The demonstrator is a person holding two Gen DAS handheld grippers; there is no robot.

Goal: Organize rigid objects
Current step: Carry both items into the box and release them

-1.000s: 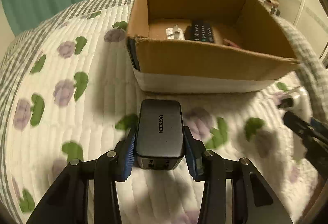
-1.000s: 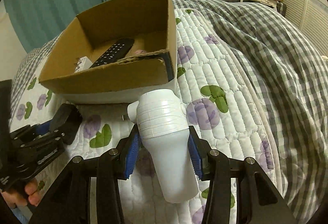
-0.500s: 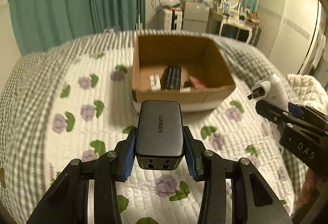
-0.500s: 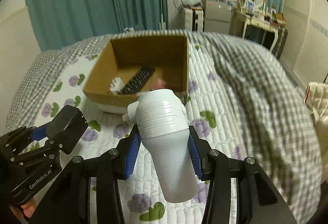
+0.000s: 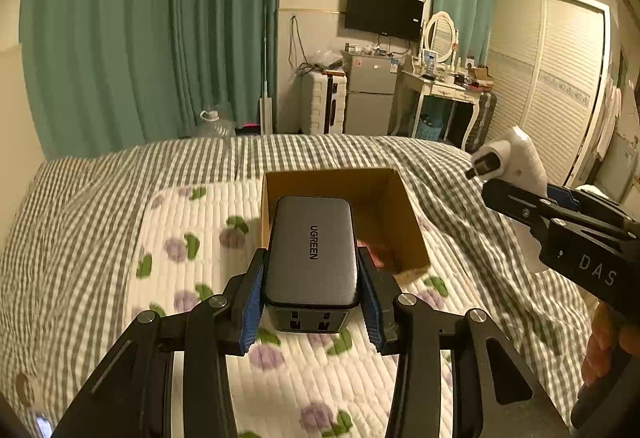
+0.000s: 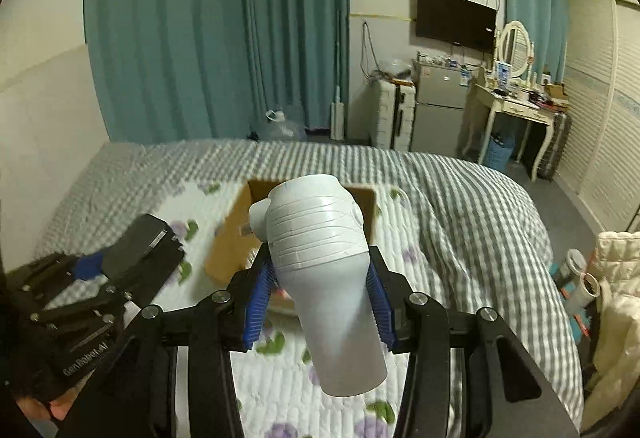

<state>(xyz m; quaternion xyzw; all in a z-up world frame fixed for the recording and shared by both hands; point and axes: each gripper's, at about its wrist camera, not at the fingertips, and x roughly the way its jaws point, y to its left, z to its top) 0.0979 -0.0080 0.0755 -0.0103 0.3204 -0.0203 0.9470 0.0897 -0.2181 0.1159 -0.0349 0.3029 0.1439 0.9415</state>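
Note:
My left gripper (image 5: 312,294) is shut on a dark grey UGREEN charger (image 5: 312,250), held high above the bed. My right gripper (image 6: 320,298) is shut on a white plug-shaped adapter (image 6: 320,262), also held high. The open cardboard box (image 5: 404,213) sits on the quilt below and ahead; the charger hides most of its inside. In the right wrist view the box (image 6: 228,238) lies behind the adapter. The right gripper shows at the right of the left wrist view (image 5: 516,193) with the adapter (image 5: 508,157). The left gripper with the charger (image 6: 140,250) shows at lower left.
The bed carries a white flowered quilt (image 5: 192,238) and a grey checked blanket (image 6: 460,205). Beyond the bed stand green curtains (image 5: 140,37), a small fridge (image 5: 370,97), a white suitcase (image 5: 322,103), a dressing table (image 5: 440,89) and a wardrobe (image 5: 560,77).
Both grippers have risen far above the bed and pulled back, each holding its object. The box now looks much smaller and lower.

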